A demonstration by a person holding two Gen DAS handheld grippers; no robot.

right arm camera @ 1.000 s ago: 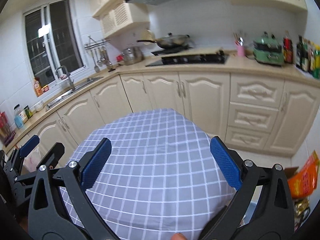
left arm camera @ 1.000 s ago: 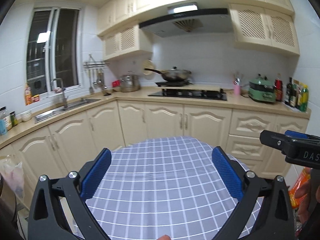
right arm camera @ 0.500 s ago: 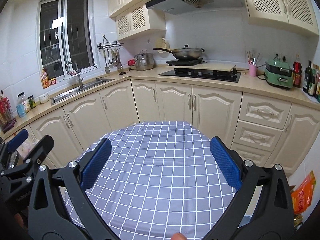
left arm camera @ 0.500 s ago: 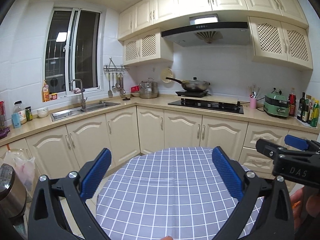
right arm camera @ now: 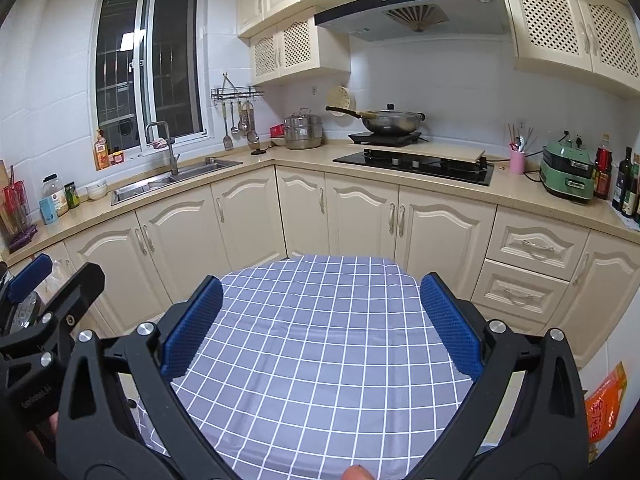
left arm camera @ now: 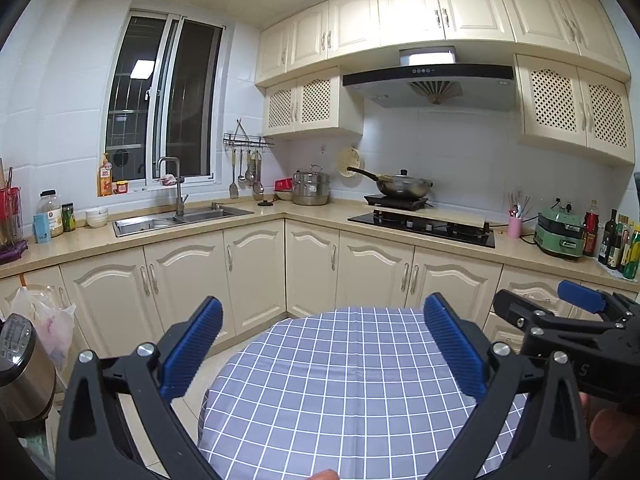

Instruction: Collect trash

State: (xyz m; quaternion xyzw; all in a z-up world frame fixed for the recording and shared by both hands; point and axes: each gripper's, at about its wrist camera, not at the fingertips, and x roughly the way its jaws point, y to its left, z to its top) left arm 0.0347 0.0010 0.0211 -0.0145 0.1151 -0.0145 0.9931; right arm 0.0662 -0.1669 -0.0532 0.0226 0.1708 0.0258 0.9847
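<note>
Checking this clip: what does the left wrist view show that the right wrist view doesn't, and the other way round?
Only the left wrist view: a steel appliance at the left edge, and the right gripper from the side. Only the right wrist view: an orange packet at lower right, and the left gripper. Both: open, empty jaws over the checked tablecloth, the sink and the wok.

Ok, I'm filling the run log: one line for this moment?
left gripper: open, empty | right gripper: open, empty | both above checked tablecloth | no trash grasped
</note>
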